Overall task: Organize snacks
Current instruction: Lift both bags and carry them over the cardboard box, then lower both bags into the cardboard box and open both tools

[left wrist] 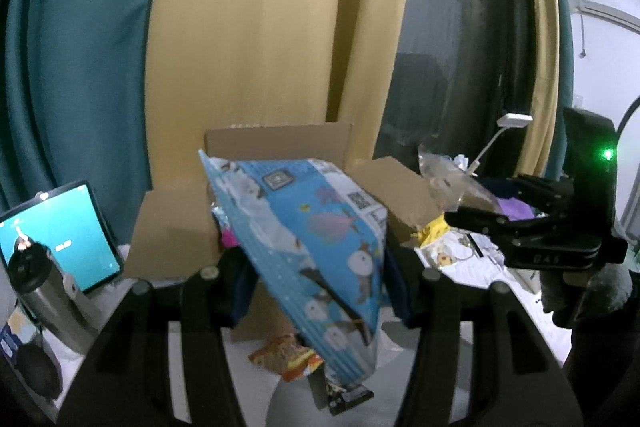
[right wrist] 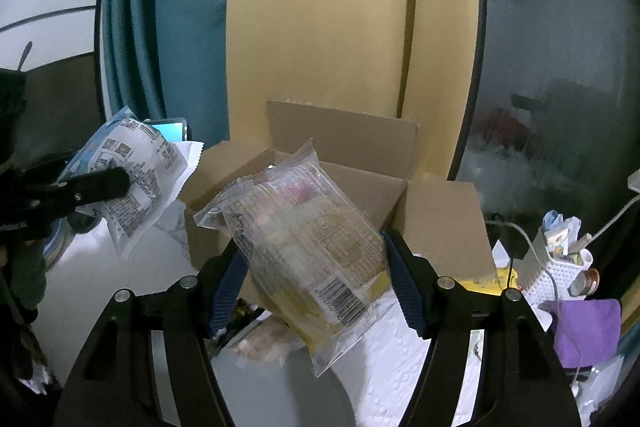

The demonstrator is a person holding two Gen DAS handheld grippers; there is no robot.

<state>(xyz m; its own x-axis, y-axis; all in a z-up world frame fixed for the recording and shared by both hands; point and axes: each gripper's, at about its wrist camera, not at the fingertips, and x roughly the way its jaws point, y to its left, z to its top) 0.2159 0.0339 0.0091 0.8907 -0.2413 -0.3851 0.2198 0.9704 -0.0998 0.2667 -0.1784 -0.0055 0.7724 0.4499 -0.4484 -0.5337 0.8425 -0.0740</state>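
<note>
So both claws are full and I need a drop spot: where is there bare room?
The cardboard box interior looks open. Bare table lies left of the box. Crowded: loose snacks in front, the white basket and cables to its right.

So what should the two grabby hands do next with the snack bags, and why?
Probably carry both bags forward over the open brown cardboard box and let go. The left gripper holds a blue cartoon snack bag, the right gripper a clear plastic snack pack, both lifted just short of the box.
</note>
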